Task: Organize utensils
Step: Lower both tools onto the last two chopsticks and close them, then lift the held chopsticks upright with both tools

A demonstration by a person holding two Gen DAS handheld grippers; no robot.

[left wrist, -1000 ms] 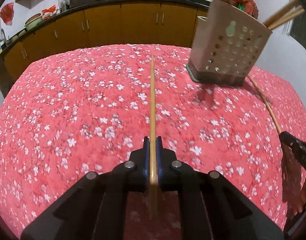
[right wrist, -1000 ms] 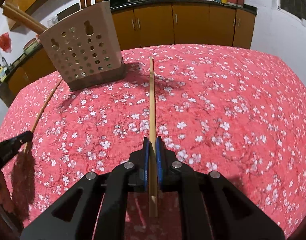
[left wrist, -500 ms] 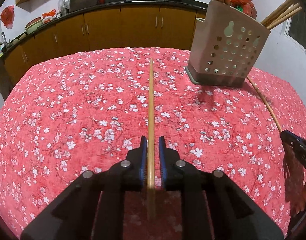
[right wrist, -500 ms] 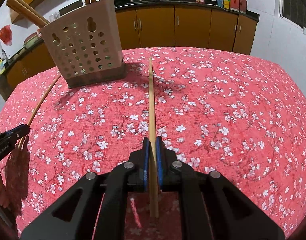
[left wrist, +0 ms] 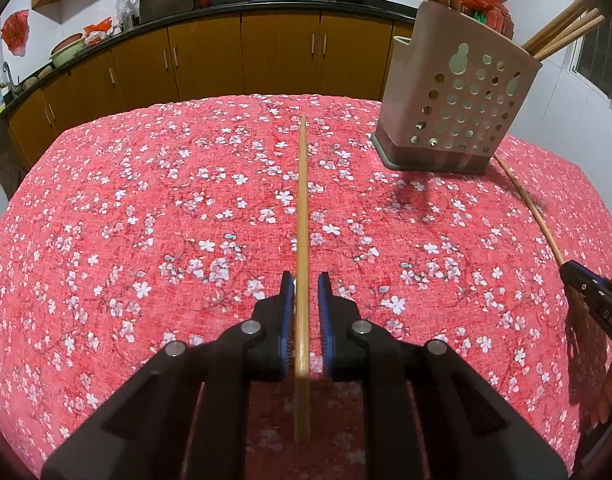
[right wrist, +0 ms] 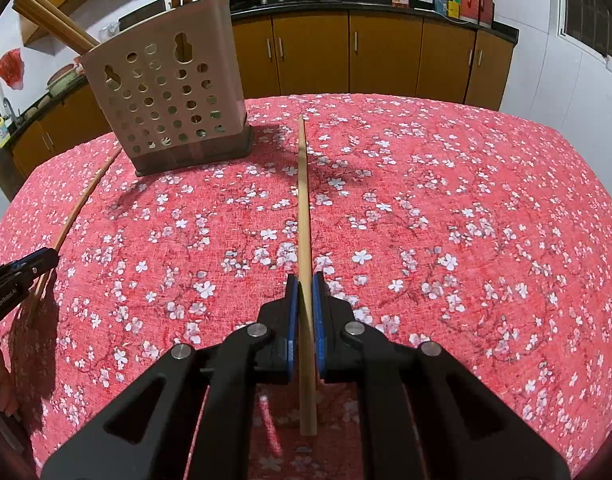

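Note:
A beige perforated utensil holder (left wrist: 456,108) (right wrist: 167,100) stands on the red floral tablecloth with several chopsticks sticking out of it. My left gripper (left wrist: 306,280) is open, its jaws a little apart around a wooden chopstick (left wrist: 302,208) that lies between them pointing forward. My right gripper (right wrist: 301,282) is shut on a second wooden chopstick (right wrist: 303,208), also pointing forward. Each gripper's chopstick shows in the other wrist view, the right one's (left wrist: 530,204) and the left one's (right wrist: 83,200), beside the holder.
The table (left wrist: 145,208) is covered by the red cloth with white blossoms. Brown kitchen cabinets (left wrist: 241,56) and a dark counter with woks run behind it. A white wall and window are at the right.
My left gripper's jaws have opened from shut on the chopstick to a small gap around it. The utensil holder appears lower and closer in both views. The right gripper stays shut.

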